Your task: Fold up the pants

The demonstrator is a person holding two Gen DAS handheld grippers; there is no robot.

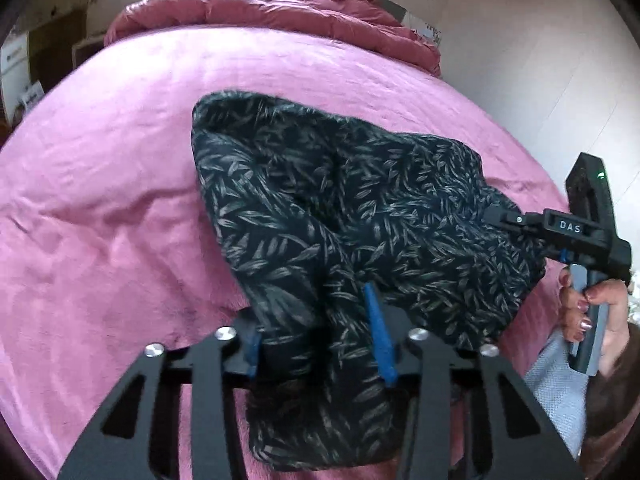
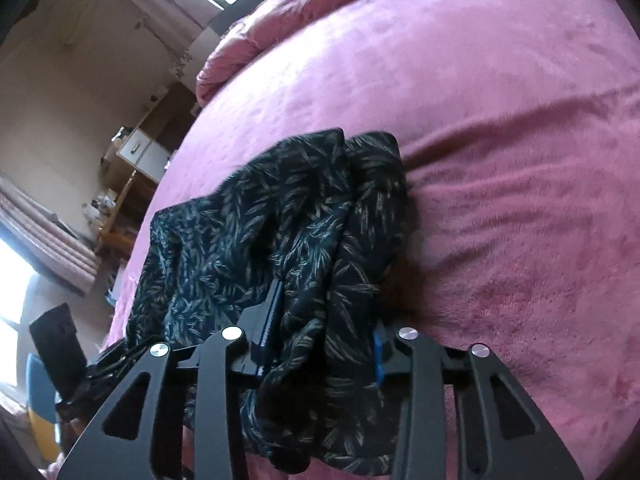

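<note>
Bunching between both claws' pads: pants [image 1: 340, 208], left claw [image 1: 316, 344] & right claw [image 2: 324, 340] clamped on fabric.

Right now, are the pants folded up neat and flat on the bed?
No, the pants are bunched and rumpled, with cloth caught in the jaws of both grippers above the pink bed.

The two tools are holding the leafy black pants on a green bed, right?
Not quite. The bed cover is pink, not green, as the left wrist view shows. The rest holds: the left tool and the right tool both grip the leafy black pants.
</note>
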